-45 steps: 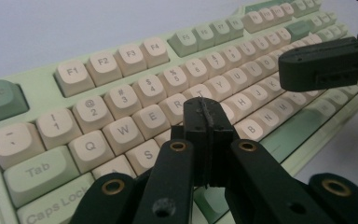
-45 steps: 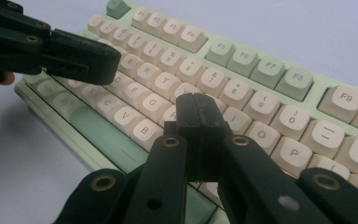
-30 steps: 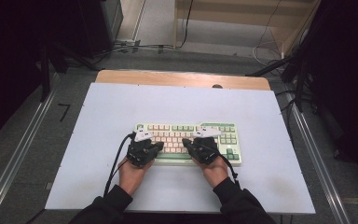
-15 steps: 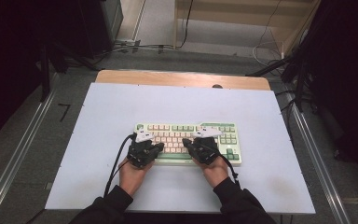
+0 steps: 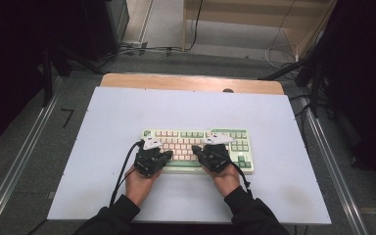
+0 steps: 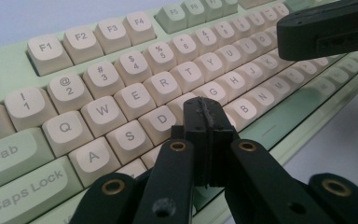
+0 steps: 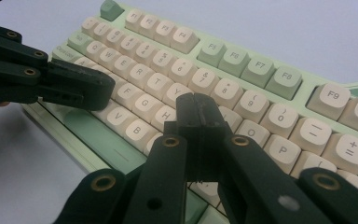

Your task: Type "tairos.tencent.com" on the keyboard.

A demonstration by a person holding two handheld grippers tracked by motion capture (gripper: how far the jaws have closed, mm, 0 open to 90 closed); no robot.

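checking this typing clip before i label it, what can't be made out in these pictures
- Left gripper view: the shut left gripper covers the keys right of D, so the key under its tip is hidden.
- Right gripper view: the shut right gripper hides the keys below it.
- High view: the keyboard legends are too small to read, and both hands cover its front rows.
- Whether either tip presses a key: cannot tell.

Keyboard (image 5: 198,143): pale green case, cream alphanumeric keys, green function and modifier keys. Lies flat on the white table top (image 5: 127,112), near its front-centre, long side facing the person.
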